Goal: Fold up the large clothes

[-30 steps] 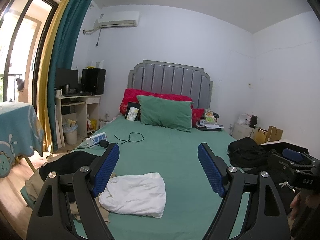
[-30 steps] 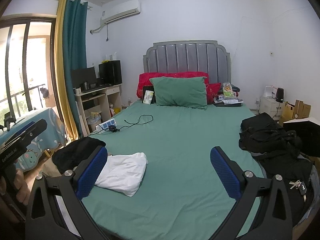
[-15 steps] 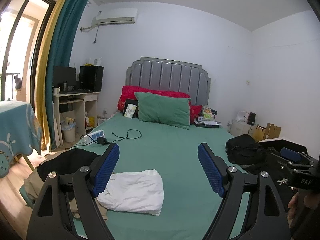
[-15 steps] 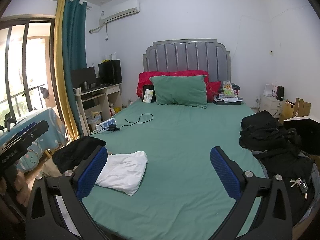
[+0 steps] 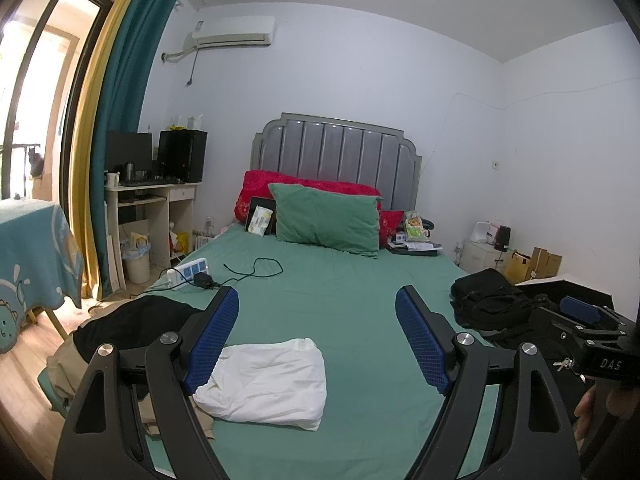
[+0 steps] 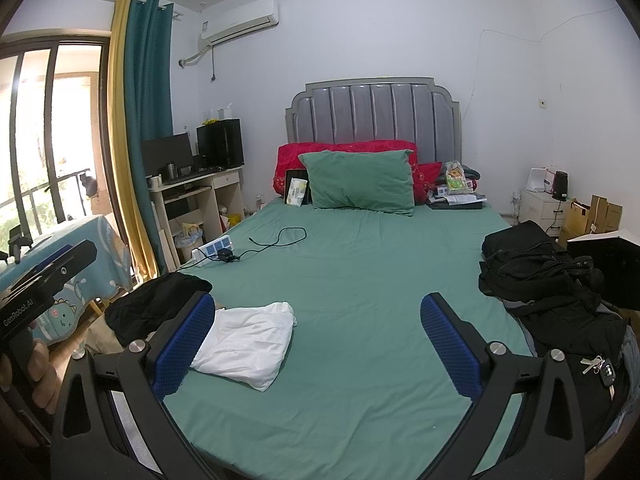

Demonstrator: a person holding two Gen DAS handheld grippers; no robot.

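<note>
A: Where are the clothes, taking the bed as the mark?

B: A folded white garment lies on its near left part, a black garment at its left edge, a black pile along its right side.

A: And the grippers?

B: The left gripper and right gripper hover over the foot of the bed, jaws spread wide, holding nothing.

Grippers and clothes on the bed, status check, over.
Left gripper open, empty. Right gripper open, empty. Folded white garment lies on green bed; black clothes pile at right edge. Charger cable lies mid-bed.
</note>
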